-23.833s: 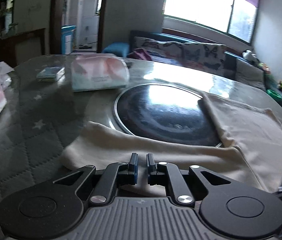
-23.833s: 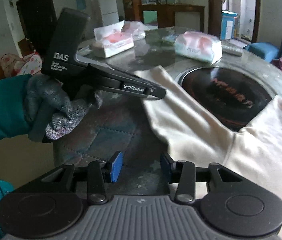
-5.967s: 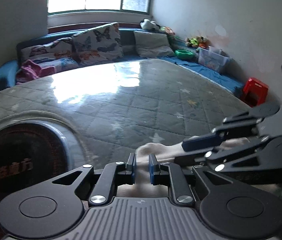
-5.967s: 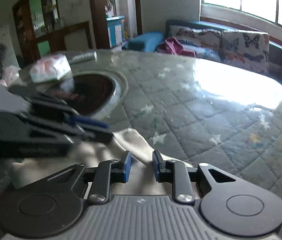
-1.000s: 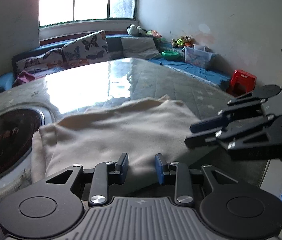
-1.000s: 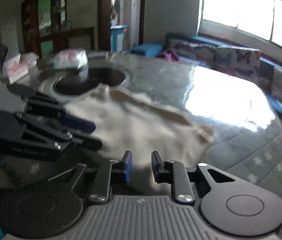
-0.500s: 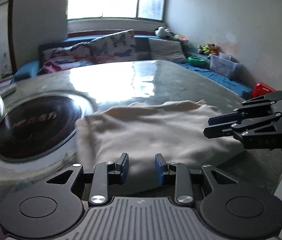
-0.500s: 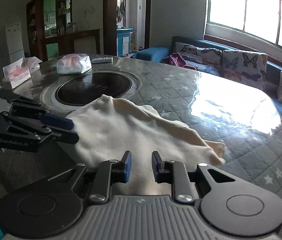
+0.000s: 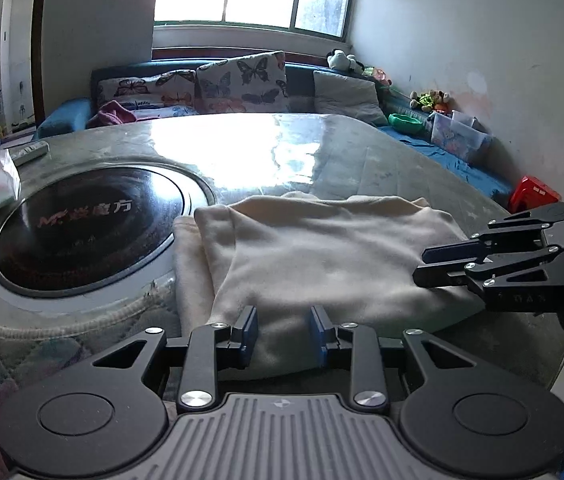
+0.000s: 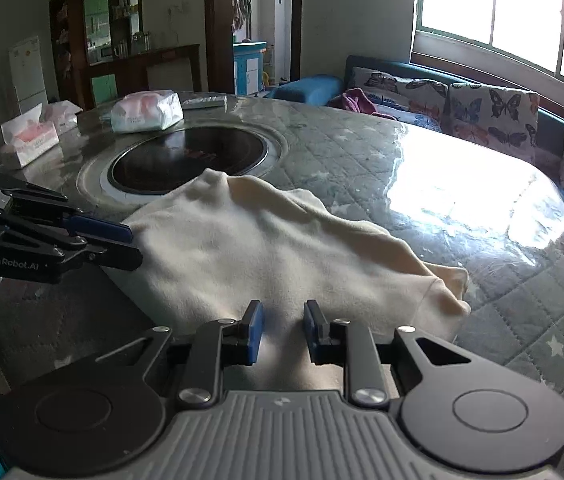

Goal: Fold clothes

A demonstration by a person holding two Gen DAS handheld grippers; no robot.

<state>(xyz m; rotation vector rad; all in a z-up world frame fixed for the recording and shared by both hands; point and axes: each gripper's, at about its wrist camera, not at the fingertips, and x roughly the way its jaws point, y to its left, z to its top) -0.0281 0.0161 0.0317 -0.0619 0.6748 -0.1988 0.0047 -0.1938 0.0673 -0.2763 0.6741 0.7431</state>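
Note:
A cream garment lies folded into a thick rectangle on the round table, just right of the inset black hob. My left gripper hovers over its near edge, pads apart, with flat cloth showing in the gap. In the right wrist view the garment spreads ahead of my right gripper, whose pads also stand apart over the cloth's near edge. Each view shows the other gripper from the side: the right gripper at the garment's right edge, the left gripper at its left edge.
A tissue pack and a remote lie beyond the hob. Tissue boxes stand at the far left. The table's edge curves close on the right. A sofa with butterfly cushions runs under the window.
The left wrist view has swung left and rolled, so the hob now fills more of its left side. The garment lies as it did. Both jaw gaps are unchanged.

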